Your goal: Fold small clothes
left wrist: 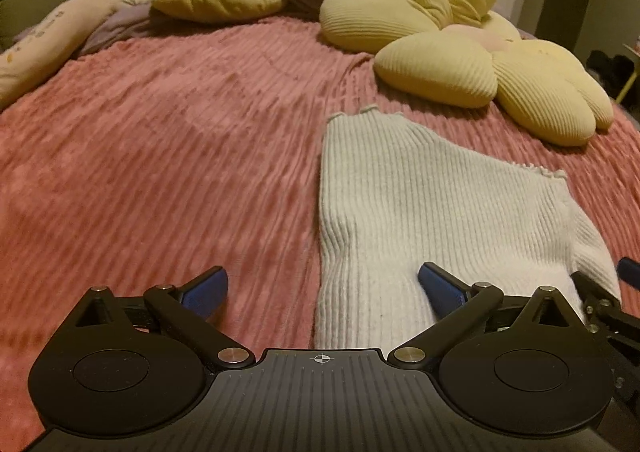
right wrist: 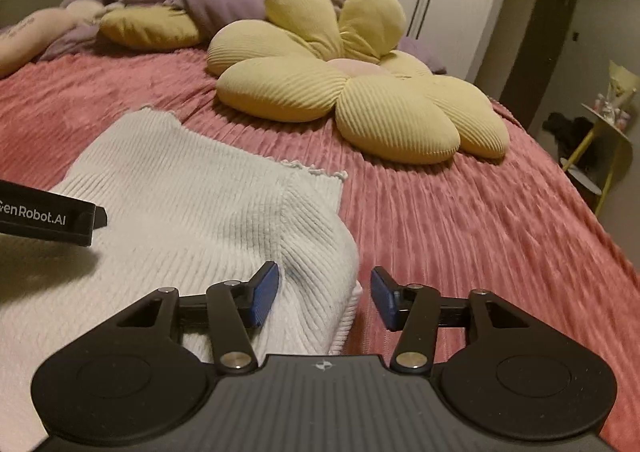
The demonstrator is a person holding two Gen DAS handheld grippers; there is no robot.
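White ribbed knit sweater (left wrist: 404, 211) flat on pink corduroy bed (left wrist: 160, 155), long axis toward pillows; both hand-held grippers (left wrist: 322, 292) (right wrist: 324, 294) agape, gripping nothing.

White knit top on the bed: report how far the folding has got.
Done: the white knit top lies on the pink blanket, already doubled over, near the yellow flower cushion. In hand: nothing; the left tool and right tool are both open, each straddling a near edge. Left: any further fold, judging by the loose frilled edge.
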